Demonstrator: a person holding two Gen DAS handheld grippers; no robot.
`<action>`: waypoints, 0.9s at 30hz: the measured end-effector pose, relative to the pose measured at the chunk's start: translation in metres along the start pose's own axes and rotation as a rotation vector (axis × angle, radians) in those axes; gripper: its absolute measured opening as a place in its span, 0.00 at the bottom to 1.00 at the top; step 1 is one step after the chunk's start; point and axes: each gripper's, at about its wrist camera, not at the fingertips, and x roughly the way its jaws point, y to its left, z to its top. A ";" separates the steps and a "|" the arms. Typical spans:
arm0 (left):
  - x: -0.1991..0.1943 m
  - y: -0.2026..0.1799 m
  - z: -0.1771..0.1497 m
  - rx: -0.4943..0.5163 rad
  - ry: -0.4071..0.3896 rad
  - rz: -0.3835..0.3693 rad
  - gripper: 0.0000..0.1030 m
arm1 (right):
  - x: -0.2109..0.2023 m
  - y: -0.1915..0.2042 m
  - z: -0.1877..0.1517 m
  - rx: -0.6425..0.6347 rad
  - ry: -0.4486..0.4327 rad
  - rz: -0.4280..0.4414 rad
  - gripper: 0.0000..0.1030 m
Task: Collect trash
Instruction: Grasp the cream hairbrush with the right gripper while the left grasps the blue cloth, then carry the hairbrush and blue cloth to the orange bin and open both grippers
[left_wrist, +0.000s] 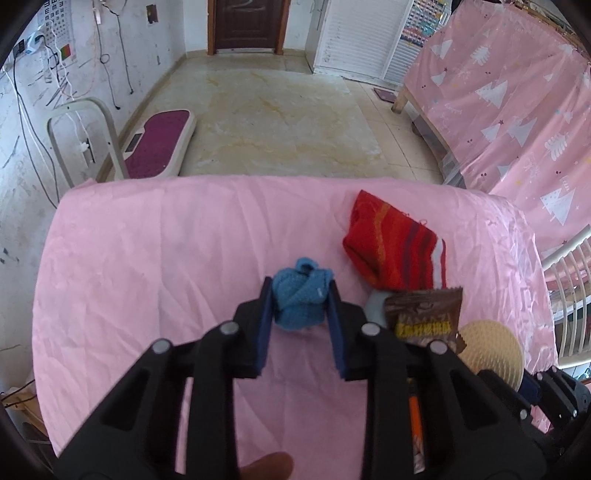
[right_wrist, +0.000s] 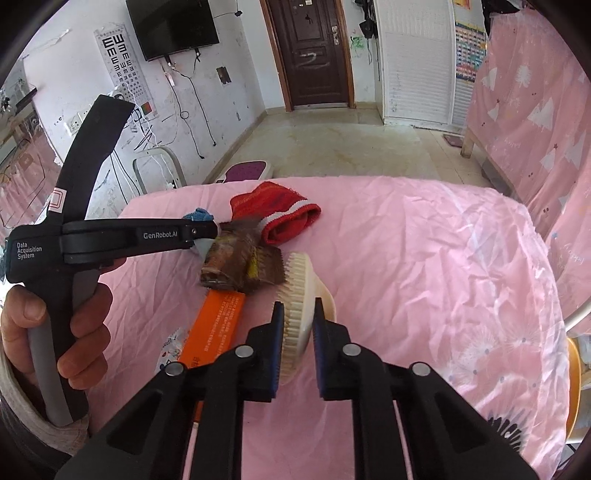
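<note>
Wrappers are your trash here: the brown snack packet (right_wrist: 242, 267) and the orange one (right_wrist: 216, 328) lie on the pink-covered table (right_wrist: 424, 258), between the red sock (right_wrist: 277, 214) and the cream brush (right_wrist: 299, 314). Your left gripper (left_wrist: 300, 308) is clamped on the rolled blue sock (left_wrist: 301, 299); your right gripper (right_wrist: 299, 321) pinches the brush. Both packets look light, crinkly and slippery, so take each by a flat crimped end.
</note>
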 end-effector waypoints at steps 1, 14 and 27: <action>-0.002 -0.001 -0.001 0.000 -0.004 0.002 0.25 | -0.001 -0.001 0.000 0.000 -0.002 -0.001 0.02; -0.038 -0.004 -0.005 -0.005 -0.065 0.014 0.25 | -0.031 -0.010 -0.003 0.005 -0.074 0.002 0.01; -0.079 -0.036 -0.008 0.044 -0.148 0.037 0.25 | -0.077 -0.038 -0.008 0.046 -0.170 -0.008 0.01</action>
